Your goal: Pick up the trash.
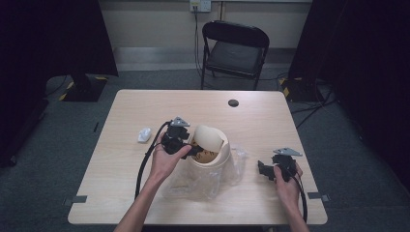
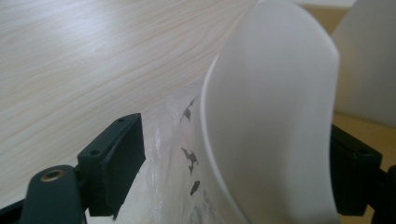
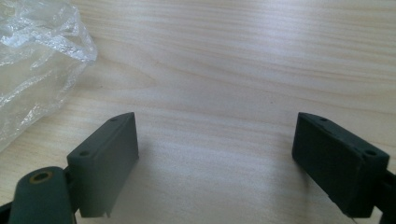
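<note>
The small bin [image 1: 209,152] is standing near the worktop's [image 1: 145,203] middle, its clear bag [image 2: 175,154] draped at the rim. The left tool [image 2: 233,172] is straddling the rim and bag, jaws apart; closing carelessly could tip the bin or tear the plastic. The right tool [image 3: 215,158] is resting spread and empty toward the right edge.

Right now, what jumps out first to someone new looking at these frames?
The cream bin mid-table, its swing lid tipped up and a clear plastic bag spilling around its base. The left gripper is at the bin's rim; in the left gripper view its jaws straddle the white wall with bag film on one side, though contact is unclear. The right gripper sits apart at the right, jaws wide open over bare table.
</note>
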